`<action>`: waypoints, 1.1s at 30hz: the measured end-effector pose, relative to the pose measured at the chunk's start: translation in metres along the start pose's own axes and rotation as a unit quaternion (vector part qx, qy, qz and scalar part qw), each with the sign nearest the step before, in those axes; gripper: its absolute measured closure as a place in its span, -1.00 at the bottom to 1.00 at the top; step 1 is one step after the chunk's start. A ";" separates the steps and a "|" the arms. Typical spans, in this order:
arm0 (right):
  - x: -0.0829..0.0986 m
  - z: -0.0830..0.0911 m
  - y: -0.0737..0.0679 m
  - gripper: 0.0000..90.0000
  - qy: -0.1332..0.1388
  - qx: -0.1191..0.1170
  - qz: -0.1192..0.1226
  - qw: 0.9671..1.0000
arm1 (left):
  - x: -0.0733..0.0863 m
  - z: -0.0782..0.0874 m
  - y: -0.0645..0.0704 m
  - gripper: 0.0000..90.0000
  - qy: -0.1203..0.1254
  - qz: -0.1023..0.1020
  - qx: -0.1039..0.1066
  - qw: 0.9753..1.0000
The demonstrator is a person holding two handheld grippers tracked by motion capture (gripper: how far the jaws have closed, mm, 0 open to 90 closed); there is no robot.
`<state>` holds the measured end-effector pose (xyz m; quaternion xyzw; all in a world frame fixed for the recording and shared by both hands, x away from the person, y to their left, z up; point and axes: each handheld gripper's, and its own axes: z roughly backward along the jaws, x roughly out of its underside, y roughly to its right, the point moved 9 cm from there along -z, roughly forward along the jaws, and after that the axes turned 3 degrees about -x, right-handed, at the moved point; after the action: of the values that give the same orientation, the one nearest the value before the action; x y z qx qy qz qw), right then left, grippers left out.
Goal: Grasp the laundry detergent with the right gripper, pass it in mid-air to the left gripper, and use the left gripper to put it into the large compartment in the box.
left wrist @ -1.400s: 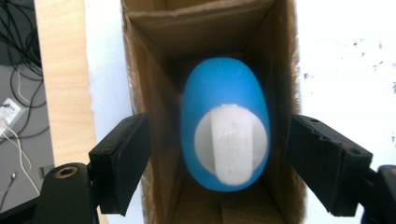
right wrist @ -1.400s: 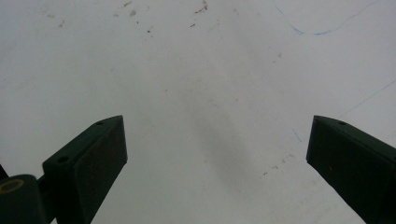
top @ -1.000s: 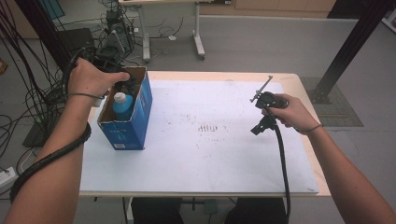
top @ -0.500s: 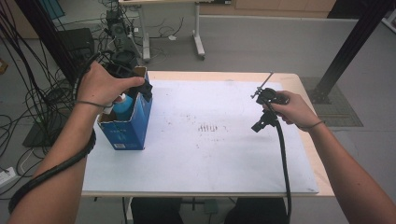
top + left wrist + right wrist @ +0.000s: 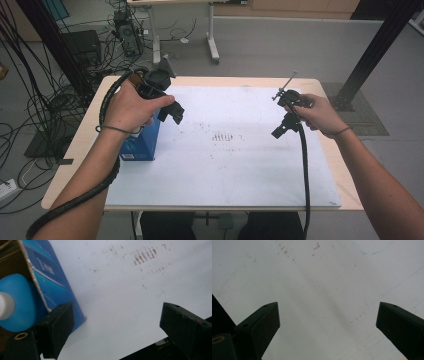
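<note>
While my left gripper [image 5: 170,111] hangs above the right side of the blue box [image 5: 142,142] with its jaws spread wide and nothing between them, the risk I judge most likely is a jaw catching the box's raw cardboard rim on the way down and tipping or dragging the box across the white sheet [image 5: 225,165]. In the left gripper view, one jaw sits right over that rim, so a straight drop could snag it. The box [image 5: 53,272] stands open-topped at the left edge of the table [image 5: 327,140], and inside it I see a blue bottle [image 5: 16,302] with a white cap [image 5: 5,305], upright as far as I can tell. My right gripper [image 5: 280,129] is well apart over the bare sheet, jaws also spread and empty.
</note>
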<state>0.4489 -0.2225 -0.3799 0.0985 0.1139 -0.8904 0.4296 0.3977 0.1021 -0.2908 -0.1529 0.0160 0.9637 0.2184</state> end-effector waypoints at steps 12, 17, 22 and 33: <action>-0.005 0.023 -0.002 -0.88 0.011 -0.007 -0.019 1.000 | 0.008 -0.021 0.042 -0.70 -0.015 -0.044 0.029 0.998; -0.008 0.043 -0.004 -0.88 0.017 -0.004 -0.023 1.000 | 0.011 -0.030 0.053 -0.70 -0.024 -0.057 0.030 0.998; -0.013 0.065 -0.006 -0.88 0.019 0.011 -0.028 0.999 | 0.015 -0.036 0.063 -0.70 -0.033 -0.071 0.033 0.996; -0.022 0.104 -0.011 -0.89 0.021 0.029 -0.034 0.999 | 0.021 -0.048 0.073 -0.70 -0.042 -0.091 0.020 0.995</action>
<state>0.4455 -0.2298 -0.2732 0.1255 0.1006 -0.9050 0.3938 0.3624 0.0397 -0.3458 -0.1089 0.0124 0.9447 0.3089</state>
